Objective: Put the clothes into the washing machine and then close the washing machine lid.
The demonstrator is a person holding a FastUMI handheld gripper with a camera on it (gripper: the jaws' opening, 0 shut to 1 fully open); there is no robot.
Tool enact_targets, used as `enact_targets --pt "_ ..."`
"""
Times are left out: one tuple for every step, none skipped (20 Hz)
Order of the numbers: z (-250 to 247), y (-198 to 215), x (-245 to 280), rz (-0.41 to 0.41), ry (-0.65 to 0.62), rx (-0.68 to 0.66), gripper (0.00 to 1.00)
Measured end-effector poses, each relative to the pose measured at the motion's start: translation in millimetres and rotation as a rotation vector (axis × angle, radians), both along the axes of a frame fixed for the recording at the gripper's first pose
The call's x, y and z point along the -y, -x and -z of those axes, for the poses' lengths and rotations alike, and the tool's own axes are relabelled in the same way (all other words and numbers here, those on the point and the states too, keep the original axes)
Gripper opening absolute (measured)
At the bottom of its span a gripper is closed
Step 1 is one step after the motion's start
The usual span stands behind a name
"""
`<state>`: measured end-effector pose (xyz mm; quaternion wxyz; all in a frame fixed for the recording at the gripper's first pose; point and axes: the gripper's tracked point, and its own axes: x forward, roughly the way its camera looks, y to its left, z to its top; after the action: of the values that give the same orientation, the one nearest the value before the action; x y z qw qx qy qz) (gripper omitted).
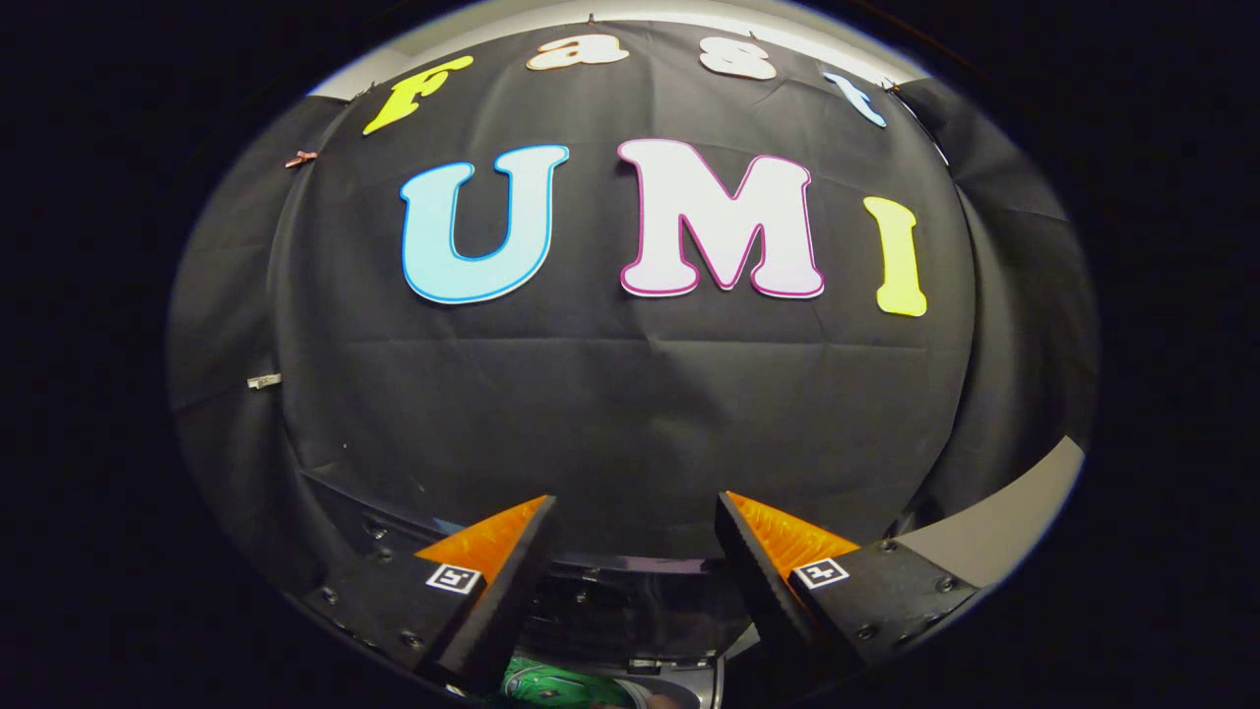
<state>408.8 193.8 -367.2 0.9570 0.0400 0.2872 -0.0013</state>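
A black cloth (630, 394) hangs as the back wall of the booth, creased in broad horizontal folds and wrapping round at both sides. Far to the left, a small pale clip (264, 381) sits on the cloth where the side panel meets the back, and higher up another small clip (301, 158) pinches the fabric near the top corner. Coming across, the gripper (638, 512) points at the wall with its two fingers spread wide apart and nothing between them; the left finger (492, 581) and the right finger (778, 581) each carry a small square black-and-white marker near the base. Just beyond and below the fingertips runs the dark curved rim of the washing machine (630, 591), its glossy lid seemingly raised, though the angle makes that hard to judge. Lower still, between the bases of the fingers and nearer the left one, a patch of green patterned clothing (551, 684) lies in the machine's opening, beside a bit of grey trim. To the right, past the right finger, a pale strip of floor or wall (994, 532) curves away beneath the cloth.
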Motion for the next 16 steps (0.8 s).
enact_targets --pt "0 -1 0 0.003 -0.003 -0.001 0.99" --pt "1 1 -1 0.003 -0.003 -0.008 0.99" --pt "1 1 -1 0.003 -0.004 -0.008 0.99" --pt "2 1 -1 0.001 0.000 -0.009 1.00" --pt "1 2 -2 -0.008 0.009 -0.010 1.00" --pt "1 3 -1 -0.009 0.008 -0.012 1.00" --pt "3 4 0 -0.004 -0.005 -0.026 0.99" --pt "4 6 0 0.001 -0.029 -0.058 1.00" --pt "2 9 -1 -0.003 -0.039 -0.080 1.00" --pt "4 13 -1 -0.013 -0.036 -0.101 1.00" --pt "4 17 -2 -0.019 -0.034 -0.117 1.00" --pt "2 20 -2 -0.018 -0.034 -0.124 1.00" --pt "0 24 -1 -0.018 -0.033 -0.134 1.00" --pt "-3 29 -1 -0.017 -0.033 -0.139 1.00" --pt "-5 34 -1 -0.016 -0.034 -0.149 1.00" --pt "-7 41 -2 -0.016 -0.035 -0.161 1.00"
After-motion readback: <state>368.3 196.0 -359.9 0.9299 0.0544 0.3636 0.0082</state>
